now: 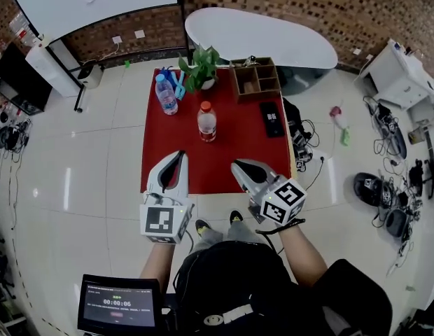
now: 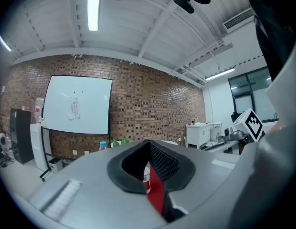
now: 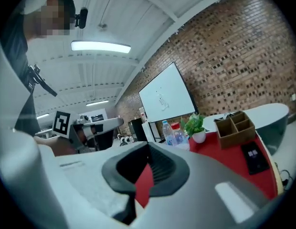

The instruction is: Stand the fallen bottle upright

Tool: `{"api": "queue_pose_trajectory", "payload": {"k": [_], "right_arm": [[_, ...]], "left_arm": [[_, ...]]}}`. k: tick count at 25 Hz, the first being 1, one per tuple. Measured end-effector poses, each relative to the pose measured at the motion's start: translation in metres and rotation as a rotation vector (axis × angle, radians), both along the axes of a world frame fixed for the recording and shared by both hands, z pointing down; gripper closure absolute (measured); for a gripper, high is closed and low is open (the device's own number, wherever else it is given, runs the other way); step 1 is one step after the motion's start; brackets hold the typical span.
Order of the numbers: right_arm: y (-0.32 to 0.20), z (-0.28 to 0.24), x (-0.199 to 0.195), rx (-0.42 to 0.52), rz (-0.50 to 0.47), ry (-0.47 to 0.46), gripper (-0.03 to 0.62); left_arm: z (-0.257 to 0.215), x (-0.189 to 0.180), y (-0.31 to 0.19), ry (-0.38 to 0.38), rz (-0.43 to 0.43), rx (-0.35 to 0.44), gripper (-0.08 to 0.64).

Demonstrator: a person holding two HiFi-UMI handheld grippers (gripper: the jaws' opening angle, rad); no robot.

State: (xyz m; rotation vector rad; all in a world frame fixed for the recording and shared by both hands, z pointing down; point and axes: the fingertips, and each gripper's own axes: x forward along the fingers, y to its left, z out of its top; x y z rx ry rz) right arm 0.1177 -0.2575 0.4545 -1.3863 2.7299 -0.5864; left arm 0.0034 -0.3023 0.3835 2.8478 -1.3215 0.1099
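Two bottles stand upright on the red table (image 1: 231, 152): a clear one with a red cap (image 1: 206, 122) near the middle and a blue-capped one (image 1: 165, 94) at the back left. No bottle lies on its side. My left gripper (image 1: 180, 154) and right gripper (image 1: 235, 164) hover side by side over the table's near edge, both shut and holding nothing. In the left gripper view the red-capped bottle (image 2: 146, 177) shows through the slit between the jaws. The right gripper view has both bottles (image 3: 178, 133) well ahead, next to the plant.
A potted plant (image 1: 200, 68), a wooden organizer (image 1: 255, 80) and a black flat device (image 1: 271, 119) sit at the table's back and right. A white oval table (image 1: 259, 37) stands behind. Cables and gear lie on the floor to the right.
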Motion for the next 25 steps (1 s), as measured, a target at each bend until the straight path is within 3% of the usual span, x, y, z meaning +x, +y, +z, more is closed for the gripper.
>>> {"api": "queue_pose_trajectory", "payload": {"k": [4, 10, 16, 20, 25], "right_arm": [[0.024, -0.007, -0.009, 0.006, 0.001, 0.021, 0.589], [0.062, -0.020, -0.026, 0.041, -0.083, 0.021, 0.589], [0.142, -0.025, 0.001, 0.079, -0.135, 0.025, 0.589], [0.200, -0.031, -0.001, 0.096, -0.171, -0.007, 0.589], [0.247, -0.070, 0.002, 0.143, -0.178, -0.043, 0.589]], "left_arm": [[0.007, 0.004, 0.011, 0.001, 0.048, -0.010, 0.554], [0.010, 0.005, 0.049, -0.012, 0.000, -0.031, 0.554], [0.003, 0.042, 0.130, -0.032, -0.035, -0.002, 0.554], [-0.005, 0.046, 0.202, -0.074, -0.076, 0.023, 0.554], [-0.034, 0.059, 0.257, -0.076, -0.082, 0.062, 0.554]]}}
